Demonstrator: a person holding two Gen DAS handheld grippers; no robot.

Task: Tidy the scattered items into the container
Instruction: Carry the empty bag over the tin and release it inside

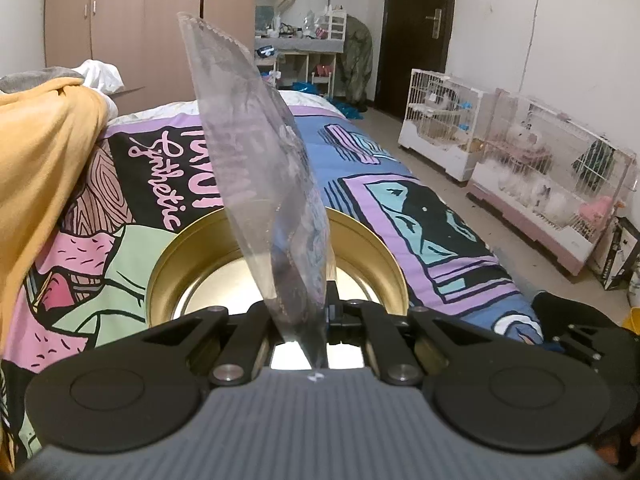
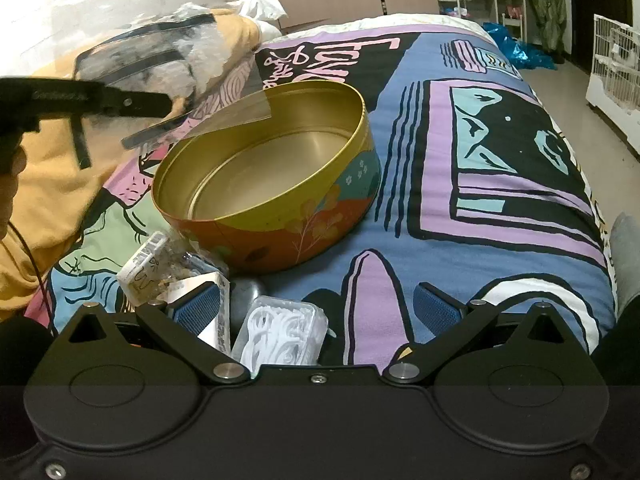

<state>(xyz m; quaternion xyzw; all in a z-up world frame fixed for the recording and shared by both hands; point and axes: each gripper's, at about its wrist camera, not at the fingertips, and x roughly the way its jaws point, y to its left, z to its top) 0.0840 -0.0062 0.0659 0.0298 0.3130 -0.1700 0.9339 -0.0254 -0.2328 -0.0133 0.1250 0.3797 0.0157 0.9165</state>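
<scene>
Round gold metal tin sits open on my patterned purple-blue bedspread, nothing visible inside. My left gripper is clamped on a clear plastic packet with dark contents, held upright over the tin's near rim; from the right wrist view the same packet hangs above the tin's left edge, not touching it. My right gripper is spread wide with blue pads, holding nothing, low over the pile just beside the tin: a clear box of white floss picks, a white printed packet, a grey rounded object. Orange blanket on the left.
</scene>
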